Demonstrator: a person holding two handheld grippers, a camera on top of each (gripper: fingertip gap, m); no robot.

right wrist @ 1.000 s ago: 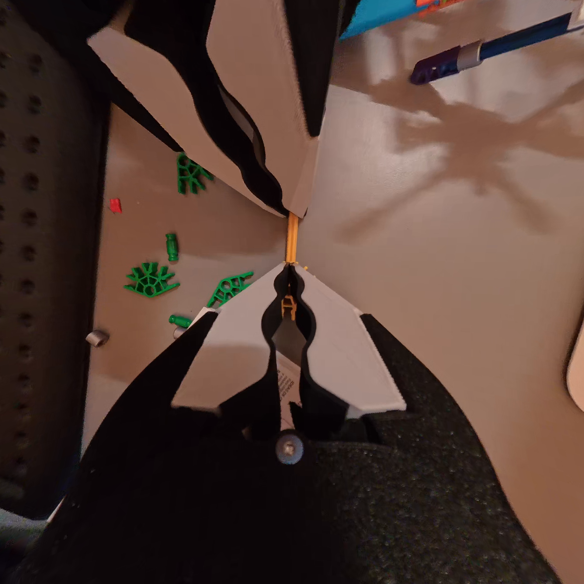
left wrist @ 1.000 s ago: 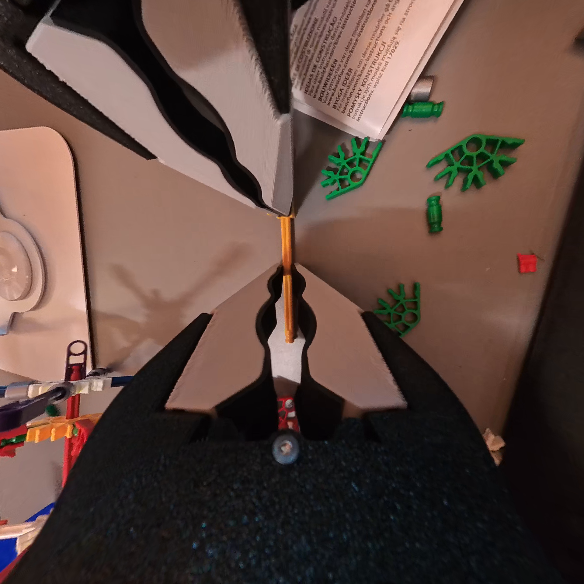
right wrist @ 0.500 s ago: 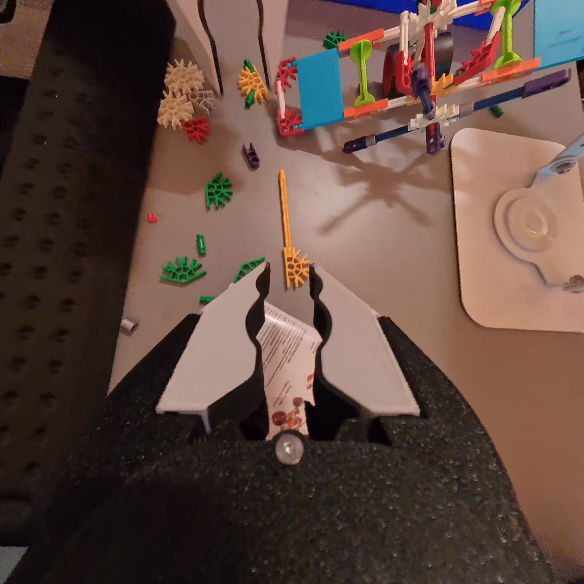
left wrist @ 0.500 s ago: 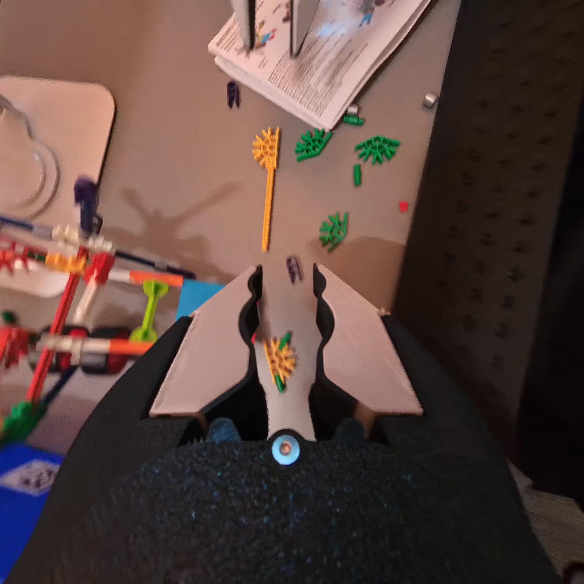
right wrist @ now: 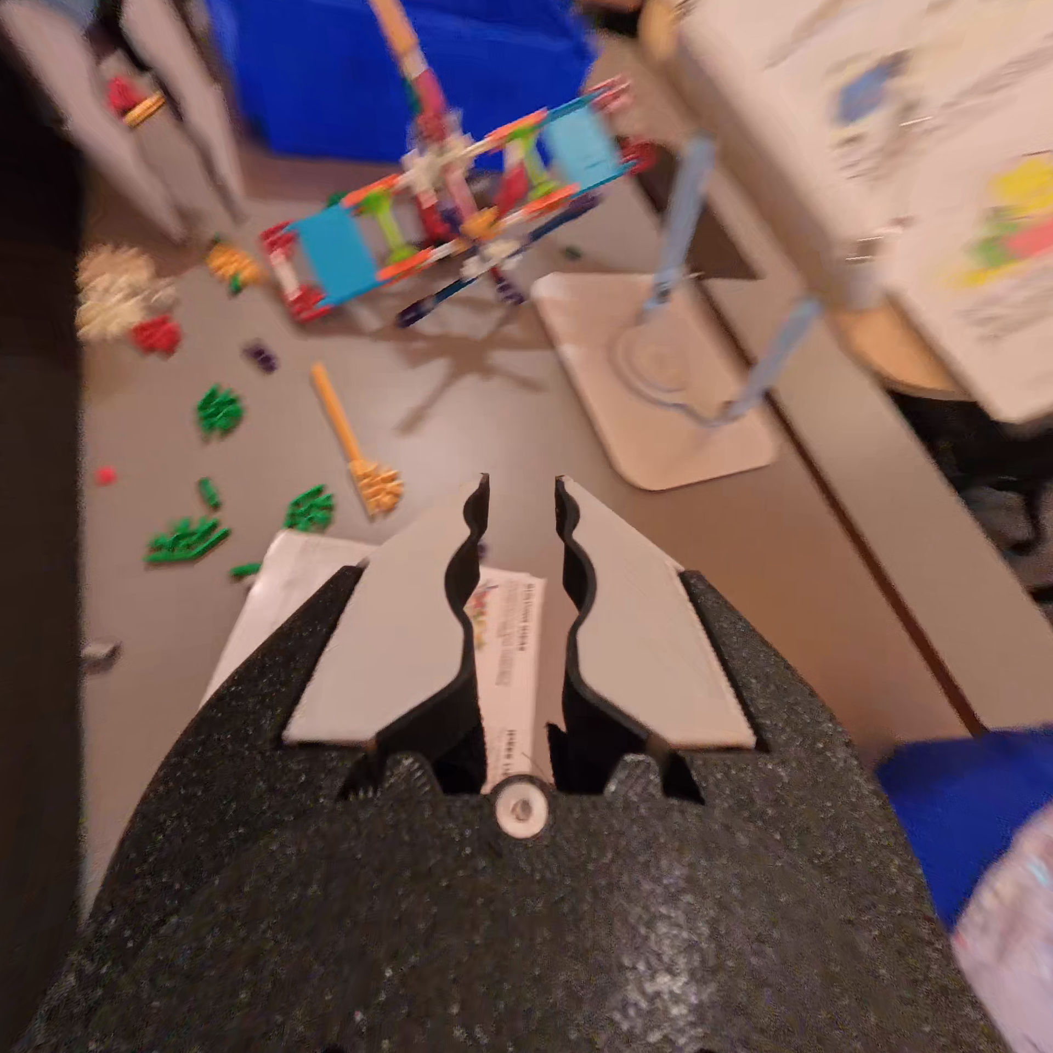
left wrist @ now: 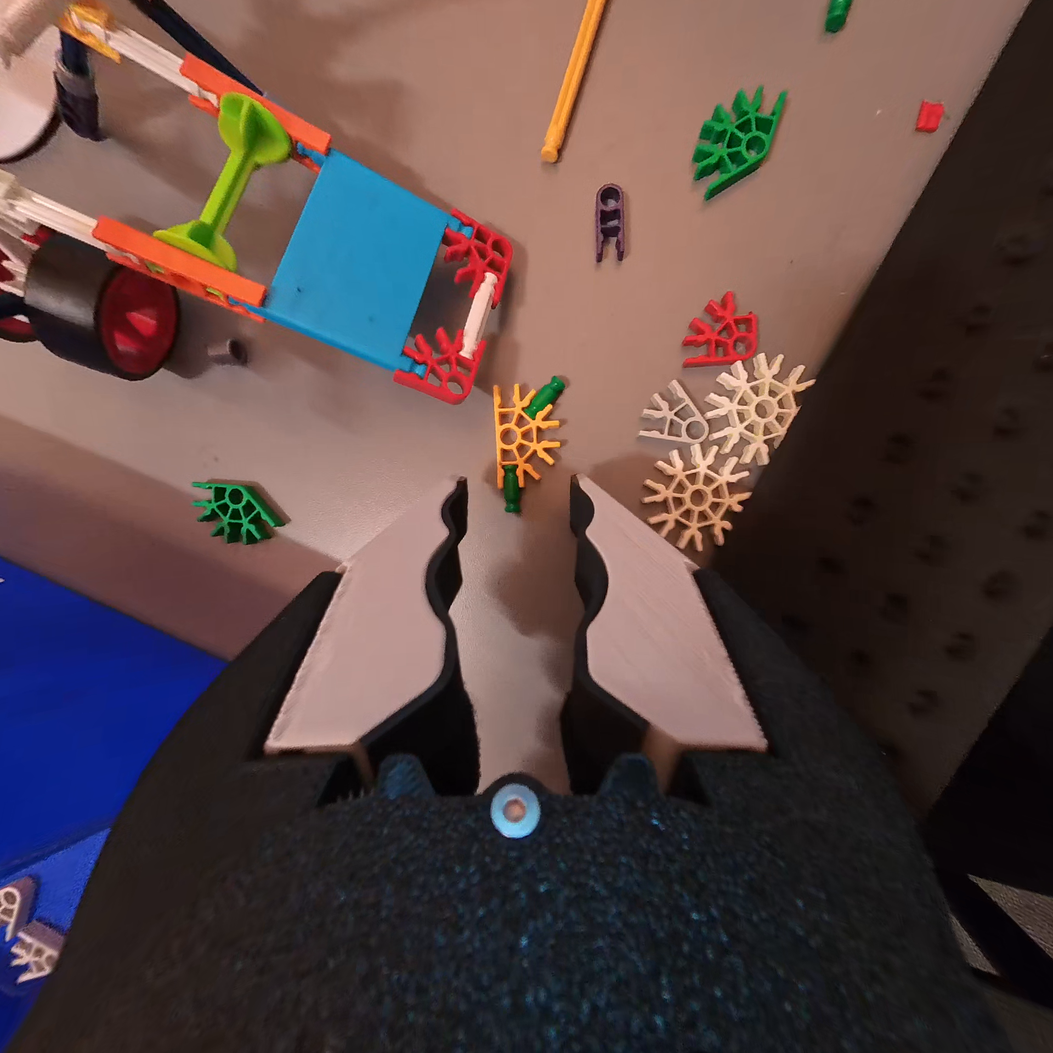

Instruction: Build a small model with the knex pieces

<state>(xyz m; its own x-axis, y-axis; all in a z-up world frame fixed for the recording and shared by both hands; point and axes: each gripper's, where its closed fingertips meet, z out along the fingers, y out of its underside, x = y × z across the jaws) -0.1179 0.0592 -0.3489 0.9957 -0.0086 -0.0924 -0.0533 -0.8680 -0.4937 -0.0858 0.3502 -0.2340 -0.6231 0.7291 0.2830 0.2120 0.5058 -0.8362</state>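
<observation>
Both grippers, clamped on opposite ends of the yellow rod one second ago, have let go and drawn back; the rod (left wrist: 571, 74) now lies loose on the tan table (left wrist: 342, 456), its far end fitted with a yellow fan-shaped connector (right wrist: 376, 484). Left gripper (left wrist: 518, 484): fingers parted, nothing between them, tips just short of a yellow connector with two green pegs (left wrist: 521, 436), which lies just beside the red corner of the toy model (left wrist: 353, 256). Cream and white snowflake connectors (left wrist: 735, 433) sit farther from the model on the same side, a red connector (left wrist: 721, 336) touching them, a purple clip (left wrist: 609, 219) between model and rod, a green connector (left wrist: 236, 510) near the model's wheel. Right gripper (right wrist: 521, 484): fingers parted, empty, held over a printed leaflet (right wrist: 507, 627), well apart from the model (right wrist: 450, 222). View blurred. White stand base (right wrist: 655, 387) lies beside the model; green connectors (right wrist: 188, 538) are scattered near the rod.
</observation>
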